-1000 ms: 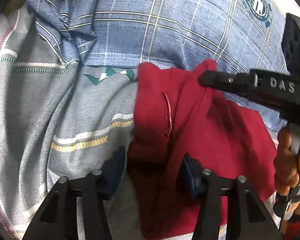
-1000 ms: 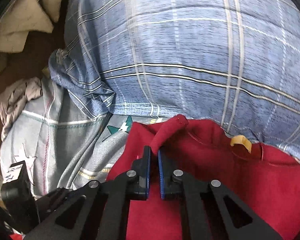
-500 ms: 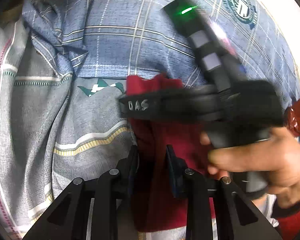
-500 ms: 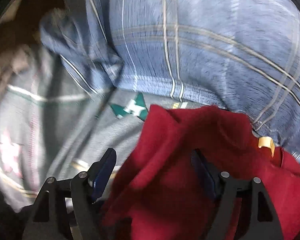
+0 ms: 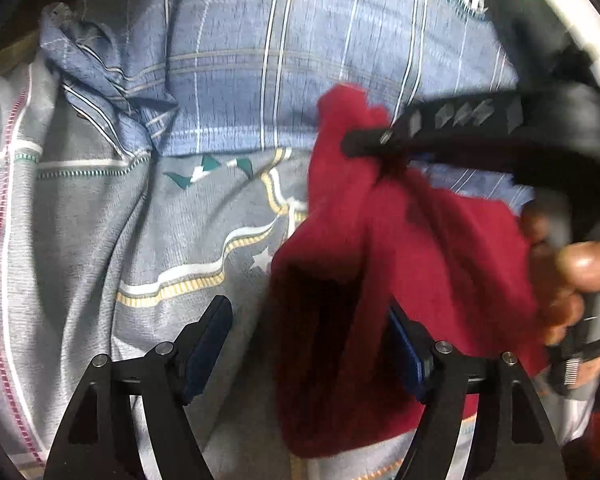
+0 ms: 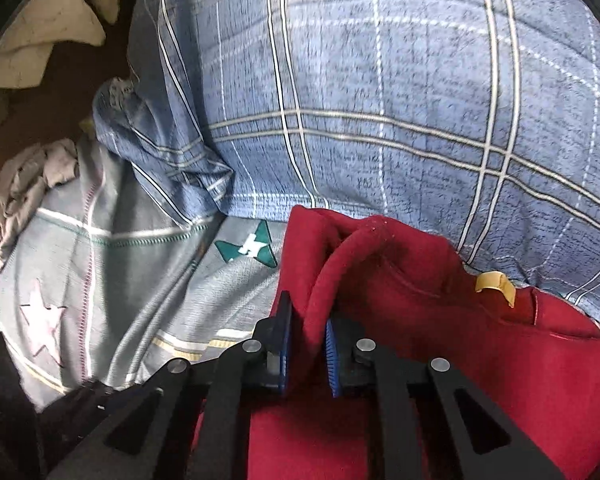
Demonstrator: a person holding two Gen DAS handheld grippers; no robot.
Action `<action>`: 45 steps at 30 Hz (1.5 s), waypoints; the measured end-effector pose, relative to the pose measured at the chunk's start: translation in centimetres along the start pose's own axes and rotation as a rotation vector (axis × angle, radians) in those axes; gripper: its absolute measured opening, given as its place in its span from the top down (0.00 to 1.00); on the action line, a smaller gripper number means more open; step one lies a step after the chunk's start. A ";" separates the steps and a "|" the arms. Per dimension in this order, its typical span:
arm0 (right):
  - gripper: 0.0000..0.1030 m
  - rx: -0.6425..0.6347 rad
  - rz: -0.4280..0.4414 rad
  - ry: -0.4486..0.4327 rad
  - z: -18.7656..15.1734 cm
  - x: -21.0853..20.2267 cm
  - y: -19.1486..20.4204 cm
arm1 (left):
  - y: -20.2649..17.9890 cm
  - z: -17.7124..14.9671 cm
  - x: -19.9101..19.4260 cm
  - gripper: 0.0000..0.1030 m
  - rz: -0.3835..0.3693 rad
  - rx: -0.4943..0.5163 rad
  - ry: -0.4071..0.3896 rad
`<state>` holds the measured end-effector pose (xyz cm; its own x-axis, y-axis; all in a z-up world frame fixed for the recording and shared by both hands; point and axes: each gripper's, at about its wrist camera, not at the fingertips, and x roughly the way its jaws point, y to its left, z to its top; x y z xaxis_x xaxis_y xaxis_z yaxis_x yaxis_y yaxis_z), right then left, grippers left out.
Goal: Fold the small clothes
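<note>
A small dark red garment lies on a grey patterned bedsheet, just in front of a blue plaid pillow. My left gripper is open, its jaws wide apart on either side of the garment's near edge. My right gripper is shut on a raised fold of the red garment. In the left wrist view the right gripper pinches the garment's top fold from the right. A yellow loop tag shows on the garment.
The blue plaid pillow fills the far side. A crumpled grey cloth and a cream cloth lie at the far left by the sheet's edge. A hand holds the right gripper at the right.
My left gripper has opened wide and let go of the red garment. My right gripper, open half a second ago, has closed on a fold of the garment and lifts it.
</note>
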<state>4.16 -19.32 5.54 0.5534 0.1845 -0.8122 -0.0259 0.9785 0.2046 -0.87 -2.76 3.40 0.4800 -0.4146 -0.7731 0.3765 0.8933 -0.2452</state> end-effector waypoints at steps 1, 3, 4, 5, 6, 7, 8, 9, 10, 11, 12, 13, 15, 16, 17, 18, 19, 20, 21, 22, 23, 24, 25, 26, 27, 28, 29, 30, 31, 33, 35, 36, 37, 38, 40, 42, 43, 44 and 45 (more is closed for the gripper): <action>0.87 0.002 0.003 -0.003 0.1 -0.2 0.0 | -0.1 0.2 0.3 0.34 -0.001 -0.008 0.006; 0.87 0.002 0.010 -0.004 0.2 -0.6 -0.1 | 0.1 0.5 0.7 0.67 -0.067 -0.045 0.032; 0.87 0.001 0.011 0.000 0.2 -0.7 -0.1 | 0.0 0.5 0.6 0.75 -0.090 -0.061 0.042; 0.87 -0.002 0.011 0.005 0.1 -0.6 -0.1 | -0.2 0.6 0.4 0.80 -0.085 -0.061 0.030; 0.87 -0.004 0.011 0.010 0.0 -0.4 -0.2 | -0.6 0.6 0.2 0.83 -0.074 -0.038 0.017; 0.86 -0.004 0.010 0.016 -0.1 -0.8 -0.5 | -1.3 0.6 -0.1 0.85 -0.056 -0.006 0.006; 0.85 -0.003 0.008 0.018 -0.1 -0.6 -0.5 | -1.9 0.5 -0.4 0.87 -0.040 0.022 -0.007; 0.79 0.010 0.014 0.021 0.0 -0.5 -0.5 | -2.2 0.3 -0.6 0.88 -0.035 0.036 -0.013; 0.78 0.025 0.024 0.024 0.1 -0.4 -0.3 | -2.5 0.2 -0.7 0.89 -0.032 0.046 -0.016; 0.74 0.043 0.035 0.028 0.1 -0.3 -0.2 | -2.6 0.1 -0.7 0.89 -0.032 0.049 -0.016; 0.58 0.053 0.040 0.033 0.1 -0.2 0.0 | -2.7 0.1 -0.7 0.89 -0.033 0.049 -0.016; 0.41 0.057 0.043 0.042 0.2 0.0 0.1 | -2.6 0.2 -0.7 0.89 -0.035 0.047 -0.016; 0.31 0.039 0.038 0.068 0.4 0.7 0.6 | -2.7 0.2 -0.8 0.89 -0.037 0.041 -0.014; 0.32 0.022 0.023 0.088 0.4 1.4 1.1 | -2.5 0.2 -0.8 0.89 -0.035 0.042 -0.013; 0.32 0.005 0.008 0.109 0.4 2.2 1.5 | -2.5 0.2 -0.8 0.89 -0.032 0.044 -0.013; 0.31 -0.007 -0.002 0.124 0.5 2.9 1.8 | -2.4 0.2 -0.8 0.89 -0.029 0.043 -0.010; 0.30 -0.020 -0.019 0.135 0.4 3.8 2.1 | -2.4 0.1 -0.7 0.89 -0.027 0.041 -0.008; 0.31 -0.026 -0.031 0.135 0.2 4.1 2.2 | -2.4 0.1 -0.6 0.89 -0.023 0.040 -0.004; 0.37 -0.034 -0.052 0.132 0.0 4.7 2.3 | -2.2 0.2 -0.6 0.89 -0.022 0.038 -0.002; 0.50 -0.039 -0.072 0.126 -0.2 5.0 2.4 | -2.1 0.2 -0.7 0.89 -0.024 0.036 -0.002; 0.56 -0.039 -0.083 0.117 -0.4 5.1 2.3 | -2.2 0.2 -0.8 0.89 -0.024 0.037 -0.004; 0.61 -0.028 -0.075 0.103 -0.6 5.0 2.0 | -2.4 0.3 -1.0 0.89 -0.022 0.042 -0.009; 0.69 -0.020 -0.064 0.092 -0.6 4.8 1.8 | -2.5 0.4 -1.0 0.89 -0.022 0.045 -0.015; 0.73 -0.011 -0.050 0.077 -0.7 4.4 1.5 | -2.7 0.4 -1.1 0.89 -0.021 0.049 -0.021; 0.76 0.003 -0.032 0.056 -0.8 3.7 1.1 | -3.0 0.5 -1.4 0.89 -0.020 0.054 -0.028; 0.77 0.011 -0.025 0.040 -0.8 3.2 0.9 | -3.2 0.5 -1.7 0.89 -0.022 0.056 -0.033; 0.78 0.019 -0.017 0.021 -0.7 2.5 0.7 | -3.5 0.5 -2.0 0.89 -0.026 0.056 -0.038; 0.80 0.024 -0.009 0.002 -0.7 1.7 0.4 | -3.8 0.5 -2.4 0.89 -0.032 0.056 -0.042; 0.81 0.028 -0.003 -0.011 -0.6 1.1 0.3 | -4.1 0.6 -2.8 0.89 -0.040 0.055 -0.045; 0.82 0.042 0.015 -0.039 -0.7 -0.5 -0.3 | -5.0 0.7 -3.8 0.89 -0.072 0.051 -0.054; 0.83 0.062 0.038 -0.066 -0.8 -2.3 -1.2 | -6.2 0.9 -4.8 0.89 -0.101 0.062 -0.062; 0.83 0.074 0.049 -0.082 -1.0 -3.4 -1.7 | -7.1 1.1 -5.4 0.89 -0.119 0.077 -0.064; 0.84 0.086 0.059 -0.097 -1.2 -4.3 -2.5 | -7.7 1.2 -5.8 0.89 -0.136 0.092 -0.067; 0.84 0.093 0.064 -0.107 -1.1 -5.1 -2.8 | -8.6 1.3 -6.2 0.89 -0.149 0.111 -0.071; 0.85 0.110 0.073 -0.134 -1.7 -7.6 -4.3 | -10.6 1.3 -6.8 0.89 -0.168 0.151 -0.072; 0.85 0.128 0.079 -0.154 -2.5 -9.7 -5.7 | -12.9 1.5 -7.1 0.89 -0.200 0.181 -0.063; 0.85 0.137 0.080 -0.163 -2.9 -10.8 -6.8 | -13.5 1.7 -7.1 0.89 -0.213 0.188 -0.059; 0.86 0.147 0.077 -0.171 -3.1 -11.5 -7.8 | -14.6 1.9 -7.1 0.89 -0.229 0.202 -0.056; 0.86 0.160 0.072 -0.182 -3.5 -12.5 -9.1 | -16.0 2.0 -7.0 0.89 -0.242 0.222 -0.053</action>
<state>-5.44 -30.17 11.90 0.6960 0.2194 -0.6837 0.0537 0.9336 0.3542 -8.68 -14.46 13.91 0.3936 -0.6238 -0.6753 0.6451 0.7107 -0.2805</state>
